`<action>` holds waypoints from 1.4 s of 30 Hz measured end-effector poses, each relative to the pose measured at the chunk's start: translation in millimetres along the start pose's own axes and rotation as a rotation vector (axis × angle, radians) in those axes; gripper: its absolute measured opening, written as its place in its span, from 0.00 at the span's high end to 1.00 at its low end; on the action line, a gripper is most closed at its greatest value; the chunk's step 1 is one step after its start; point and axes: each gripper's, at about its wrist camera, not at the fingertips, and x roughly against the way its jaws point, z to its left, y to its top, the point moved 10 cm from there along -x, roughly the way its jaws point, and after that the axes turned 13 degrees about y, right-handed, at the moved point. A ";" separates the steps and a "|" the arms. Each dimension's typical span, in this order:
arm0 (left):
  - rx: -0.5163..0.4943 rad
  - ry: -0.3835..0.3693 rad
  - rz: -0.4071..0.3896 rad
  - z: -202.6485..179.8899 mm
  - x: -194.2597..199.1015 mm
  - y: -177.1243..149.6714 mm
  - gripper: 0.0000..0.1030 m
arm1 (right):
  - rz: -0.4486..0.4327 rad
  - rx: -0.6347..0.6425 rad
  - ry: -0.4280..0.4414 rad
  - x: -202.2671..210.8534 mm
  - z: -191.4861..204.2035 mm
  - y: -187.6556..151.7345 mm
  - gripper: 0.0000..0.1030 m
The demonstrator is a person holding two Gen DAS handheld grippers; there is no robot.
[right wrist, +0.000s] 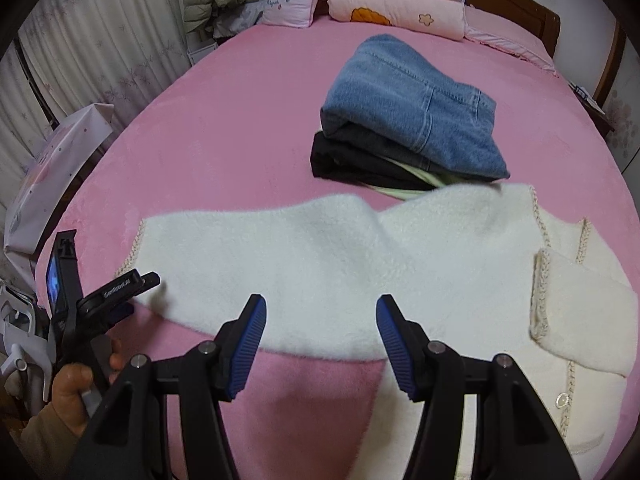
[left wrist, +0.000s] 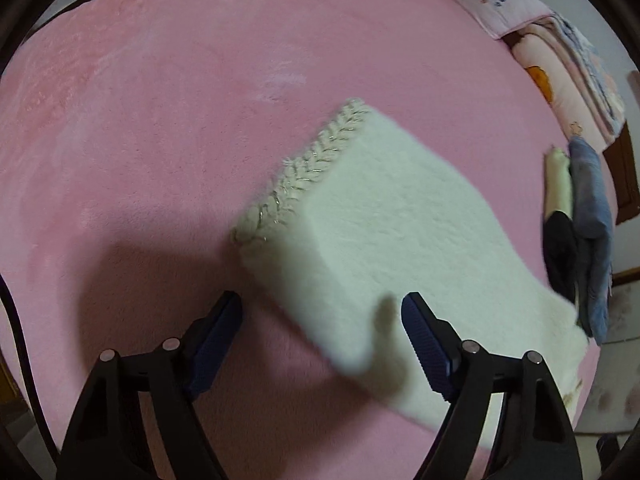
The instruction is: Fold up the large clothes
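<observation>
A white fluffy cardigan [right wrist: 360, 264] lies spread across the pink bed [right wrist: 240, 128]. Its sleeve [left wrist: 380, 220], with a braided cuff [left wrist: 304, 176], stretches out in the left wrist view. My left gripper [left wrist: 322, 316] is open just above the sleeve's near edge; one pad is over the fabric, the other over bare sheet, and neither presses on it. It also shows in the right wrist view as the left gripper [right wrist: 140, 284], held by a hand [right wrist: 72, 384] at the sleeve's end. My right gripper [right wrist: 320, 316] hangs open over the cardigan's near edge, with nothing held.
A stack of folded clothes topped by blue jeans [right wrist: 412, 108] sits behind the cardigan. Pillows and folded quilts [right wrist: 396, 0] lie by the wooden headboard [right wrist: 516, 4]. A curtain [right wrist: 92, 40] and a white box [right wrist: 52, 160] stand left of the bed.
</observation>
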 end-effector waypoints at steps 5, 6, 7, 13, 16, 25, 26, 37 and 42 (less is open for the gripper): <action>-0.016 0.002 -0.045 -12.7 -7.3 8.0 0.91 | 0.021 -0.031 0.011 -8.4 -10.6 -9.1 0.44; -0.025 -0.011 -0.034 -17.6 -6.6 8.1 0.93 | 0.022 -0.034 0.010 -8.0 -13.9 -10.3 0.44; -0.021 0.002 -0.039 -19.6 -3.2 9.4 0.94 | 0.024 -0.038 0.008 -7.0 -17.4 -11.5 0.44; -0.117 -0.138 -0.184 -86.9 86.7 10.9 0.94 | -0.005 -0.092 0.002 13.0 -50.1 -14.4 0.44; -0.225 -0.261 -0.251 -149.6 146.7 -10.3 0.94 | -0.032 -0.121 -0.021 30.5 -77.8 -17.5 0.44; -0.581 -0.548 -0.169 -364.7 210.8 -185.3 0.94 | -0.111 -0.259 -0.138 103.1 -204.7 -49.4 0.44; -0.611 -0.546 -0.147 -378.5 204.0 -205.1 0.94 | -0.116 -0.277 -0.153 110.3 -221.2 -56.0 0.44; -0.906 -0.302 0.001 -435.0 60.4 -359.9 0.85 | -0.035 -0.372 -0.166 113.2 -327.5 -121.3 0.44; -0.909 -0.266 -0.021 -412.2 89.6 -351.8 0.36 | -0.036 -0.367 -0.043 102.0 -328.3 -108.8 0.44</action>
